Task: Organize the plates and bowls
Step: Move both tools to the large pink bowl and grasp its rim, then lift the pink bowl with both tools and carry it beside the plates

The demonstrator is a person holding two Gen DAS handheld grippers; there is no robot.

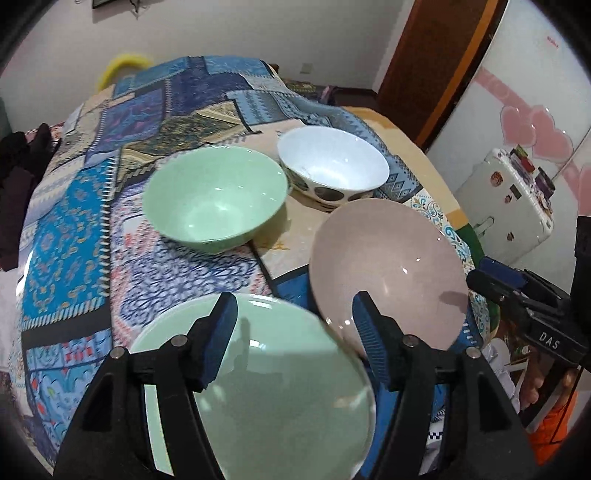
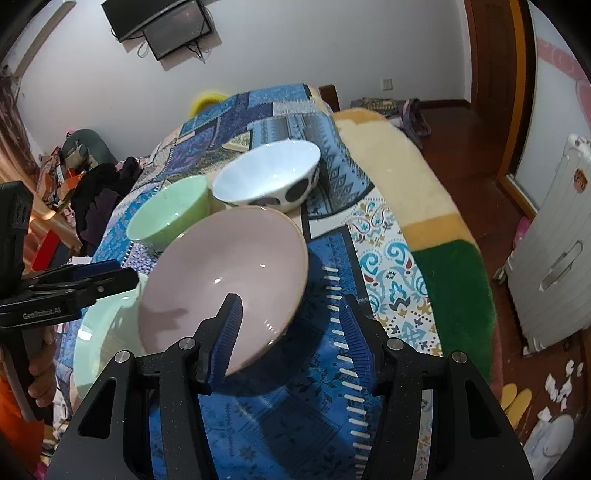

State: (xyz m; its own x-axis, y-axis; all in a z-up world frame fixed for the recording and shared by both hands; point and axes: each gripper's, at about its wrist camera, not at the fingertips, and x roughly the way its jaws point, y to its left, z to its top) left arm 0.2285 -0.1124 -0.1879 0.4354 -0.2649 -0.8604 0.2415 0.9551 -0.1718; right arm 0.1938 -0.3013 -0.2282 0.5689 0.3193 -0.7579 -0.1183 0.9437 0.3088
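Plates and bowls sit together on a patterned blue bedspread (image 2: 280,417): 2 plates near the cameras, 2 bowls behind them. The pink plate (image 2: 225,280) overlaps the edge of the green plate (image 1: 273,398), which only the left wrist view shows whole. The green bowl (image 1: 216,195) and the white bowl (image 1: 332,162) with dark spots stand just beside each other; all 4 dishes hold nothing. The left gripper (image 1: 295,336) hangs over the green plate with its jaws apart, nothing between them. The right gripper (image 2: 291,332) is likewise spread, its left finger over the pink plate's near rim; whether it touches is unclear. The right view alone shows a wall screen (image 2: 162,26) and a white cabinet (image 2: 554,266).
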